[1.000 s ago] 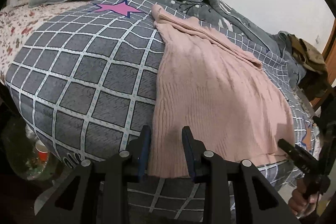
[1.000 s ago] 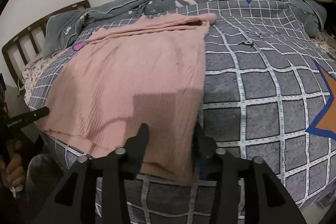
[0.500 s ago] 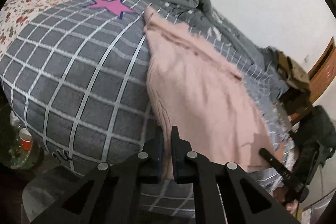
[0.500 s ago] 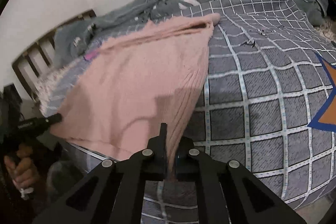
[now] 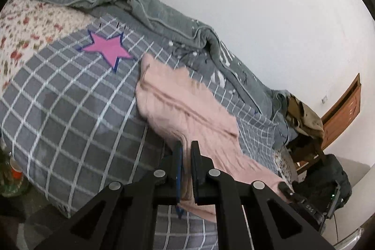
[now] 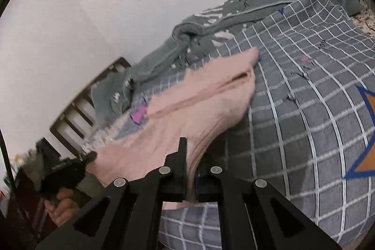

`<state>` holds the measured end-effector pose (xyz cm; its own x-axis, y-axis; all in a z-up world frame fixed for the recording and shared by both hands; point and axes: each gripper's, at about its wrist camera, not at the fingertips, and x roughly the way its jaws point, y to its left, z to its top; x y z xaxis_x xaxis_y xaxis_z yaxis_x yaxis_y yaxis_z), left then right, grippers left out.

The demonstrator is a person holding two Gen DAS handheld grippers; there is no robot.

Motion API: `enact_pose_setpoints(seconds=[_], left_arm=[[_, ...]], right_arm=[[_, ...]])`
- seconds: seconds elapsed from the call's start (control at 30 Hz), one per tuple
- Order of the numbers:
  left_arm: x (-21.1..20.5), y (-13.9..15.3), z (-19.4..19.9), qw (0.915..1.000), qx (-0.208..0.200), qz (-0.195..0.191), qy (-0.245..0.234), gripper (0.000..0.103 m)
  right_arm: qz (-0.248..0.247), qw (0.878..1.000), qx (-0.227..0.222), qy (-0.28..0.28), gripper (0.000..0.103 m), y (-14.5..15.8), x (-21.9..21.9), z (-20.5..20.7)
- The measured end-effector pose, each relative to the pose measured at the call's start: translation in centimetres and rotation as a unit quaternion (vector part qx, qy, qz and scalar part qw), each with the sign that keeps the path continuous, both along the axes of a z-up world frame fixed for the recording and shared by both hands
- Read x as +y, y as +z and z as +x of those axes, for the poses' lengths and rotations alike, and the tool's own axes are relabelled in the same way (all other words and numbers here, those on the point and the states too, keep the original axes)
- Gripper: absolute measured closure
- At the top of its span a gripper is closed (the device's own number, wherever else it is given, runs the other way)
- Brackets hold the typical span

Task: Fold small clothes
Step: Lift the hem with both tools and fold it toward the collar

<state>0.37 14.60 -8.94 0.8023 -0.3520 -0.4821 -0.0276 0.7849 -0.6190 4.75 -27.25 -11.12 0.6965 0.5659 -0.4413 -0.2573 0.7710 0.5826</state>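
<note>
A pink ribbed knit garment (image 5: pixel 187 107) lies on the grey checked bedspread (image 5: pixel 70 109), its near hem lifted off the bed. My left gripper (image 5: pixel 186 151) is shut on one near corner of that hem. My right gripper (image 6: pixel 191 156) is shut on the other near corner of the pink garment (image 6: pixel 187 109), whose cloth stretches away from the jaws toward the far end on the bed. The right view also shows the left gripper (image 6: pixel 91 156) pinching its corner, with a hand (image 6: pixel 61 205) on its handle. The right gripper's tip (image 5: pixel 284 188) shows in the left view.
A rumpled grey quilt (image 5: pixel 164 22) runs along the white wall behind the garment. A pink star (image 5: pixel 107 49) and an orange star (image 6: pixel 365 139) mark the bedspread (image 6: pixel 304 97). A brown garment (image 5: pixel 304 118) lies by a wooden footboard (image 5: pixel 342 114). A slatted headboard (image 6: pixel 77 114) stands left; a cup (image 5: pixel 15 170) is on the floor.
Both grippers closed from open onto the garment's near corners, then rose and rolled, lifting the hem off the bed. The cloth now hangs taut between them.
</note>
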Motion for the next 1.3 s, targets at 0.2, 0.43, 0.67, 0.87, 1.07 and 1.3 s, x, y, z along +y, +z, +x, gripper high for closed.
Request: enact_pose_setpoints(seconds=[0.2,0.43,0.67,0.87,1.07,1.3], left_arm=[[0.9,2.4,4.4,0.9996,0.004,0.006,0.027,0.096],[1.6,4.1,11.6,0.9979,0.008,0.024,0.059,0.096],[1.9,3.0,19.4,0.9970,0.027,0.018,0.071,0.096],[1.7,0.9,26.0,0.9963,0.054,0.013,0.065,0.096],[1.4,-1.0,32.2,0.9953,0.080,0.022,0.050,0.095],[3.1,-3.7,34.8,0.9947,0.090,-0.031,0.039,0.056]], right_arm=[[0.041,0.999,-0.016,0.009,0.098,3.1,-0.1,4.1],[0.102,0.995,-0.017,0.007,0.098,4.9,-0.4,11.5],[0.125,0.992,0.013,-0.003,0.098,3.6,-0.3,19.3],[0.120,0.992,0.039,-0.013,0.098,1.3,0.0,24.9],[0.076,0.993,0.083,-0.030,0.098,-2.0,0.8,31.1],[0.012,0.995,0.094,-0.022,0.071,-5.1,2.1,34.5]])
